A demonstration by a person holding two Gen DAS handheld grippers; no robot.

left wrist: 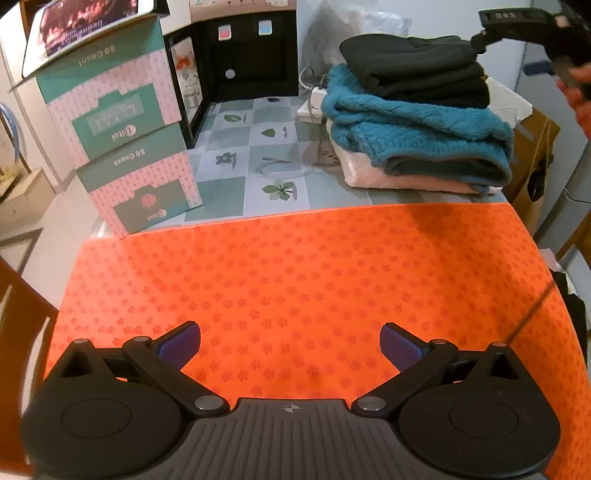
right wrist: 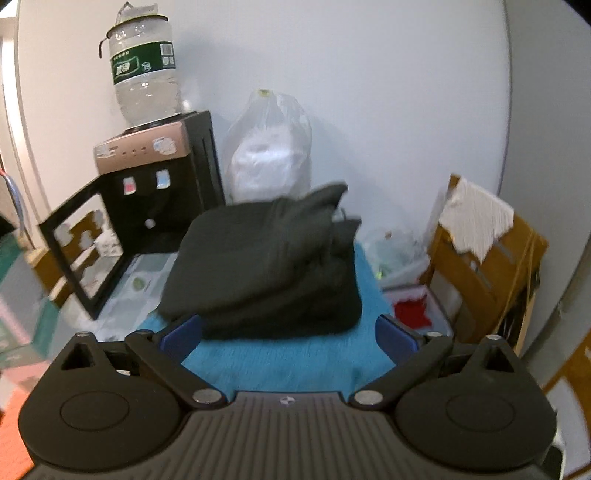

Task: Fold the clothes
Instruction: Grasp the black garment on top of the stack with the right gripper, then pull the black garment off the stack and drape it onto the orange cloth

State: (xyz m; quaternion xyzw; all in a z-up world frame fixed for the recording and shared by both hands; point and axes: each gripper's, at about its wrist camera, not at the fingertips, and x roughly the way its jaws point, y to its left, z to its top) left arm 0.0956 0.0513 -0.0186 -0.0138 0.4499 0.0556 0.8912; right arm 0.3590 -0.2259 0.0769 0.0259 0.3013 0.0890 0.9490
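Note:
A stack of folded clothes sits at the table's far right: a black garment [left wrist: 417, 70] on top, a teal knitted sweater [left wrist: 413, 125] under it, a pale pink piece [left wrist: 373, 175] at the bottom. My left gripper [left wrist: 290, 345] hovers open over a bare orange mat [left wrist: 295, 273] with nothing between its fingers. My right gripper [right wrist: 288, 338] is open just above the stack, the black garment [right wrist: 266, 266] and teal sweater [right wrist: 280, 362] right in front of its blue pads [right wrist: 183, 338]. In the left wrist view, the right gripper's body [left wrist: 535, 33] shows at top right, held by a hand.
Two stacked green-and-pink boxes [left wrist: 122, 147] stand at the table's left. A black water dispenser [left wrist: 240, 51] with its door open stands at the back, bottle [right wrist: 144, 70] on top. A white plastic bag [right wrist: 269, 162] leans on the wall. A cardboard box [right wrist: 487, 258] stands to the right.

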